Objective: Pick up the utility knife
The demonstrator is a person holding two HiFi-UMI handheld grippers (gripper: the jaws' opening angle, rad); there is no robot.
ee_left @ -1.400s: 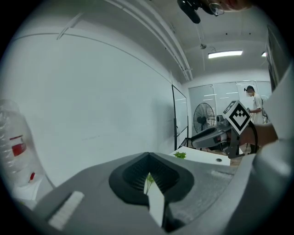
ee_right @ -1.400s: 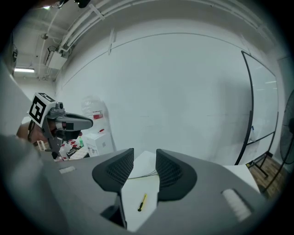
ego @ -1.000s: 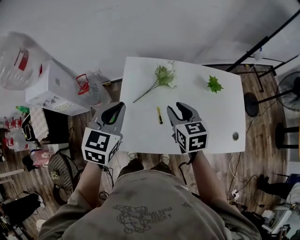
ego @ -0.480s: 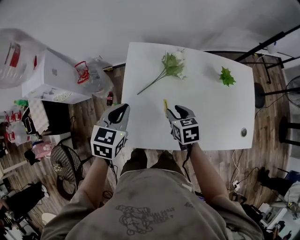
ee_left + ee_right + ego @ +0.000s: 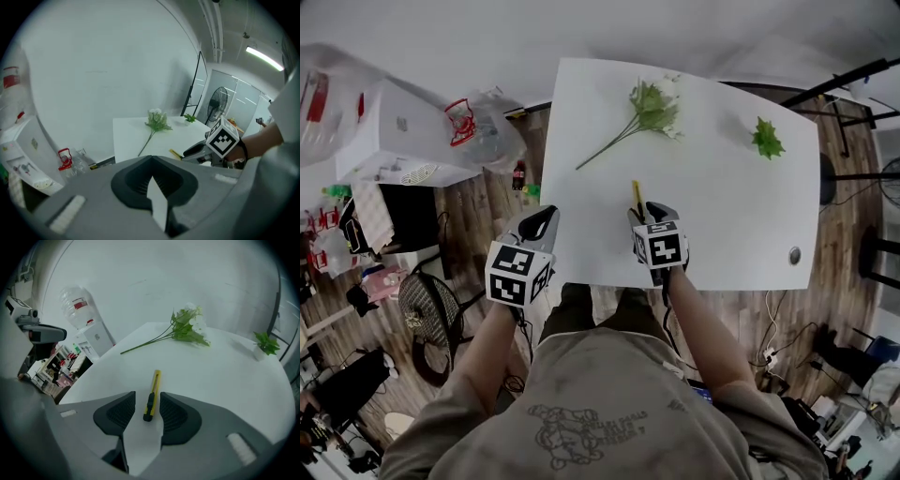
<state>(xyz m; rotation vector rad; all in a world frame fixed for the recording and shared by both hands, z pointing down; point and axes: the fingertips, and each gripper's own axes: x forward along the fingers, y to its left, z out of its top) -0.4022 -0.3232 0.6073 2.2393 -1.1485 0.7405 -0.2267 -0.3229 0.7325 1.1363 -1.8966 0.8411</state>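
Nearest the person, the left gripper (image 5: 542, 217) hangs just off the near left corner of the table (image 5: 722, 216), its jaws clenched together on nothing. Over the last second it has dropped alongside the other hand but plays no part yet. The right gripper (image 5: 647, 212) has changed more. A second ago it hovered above the table with the utility knife (image 5: 153, 392) lying clear beside it; now it has sunk and tilted down until the knife's dark near end lies between its two ribbed pads. The jaws have just been opening a little wider and stand released, with a sliver of white table showing on either side of the handle, so nothing is gripped yet. The knife lies flat near the table's front edge, its yellow body running away from the person. The approach looks finished, and what remains is probably to settle lower, close on the handle and lift. Farther back lie a flower sprig (image 5: 649, 108) and, toward the far right, a small green leaf cluster (image 5: 766, 139), both well apart from the knife.
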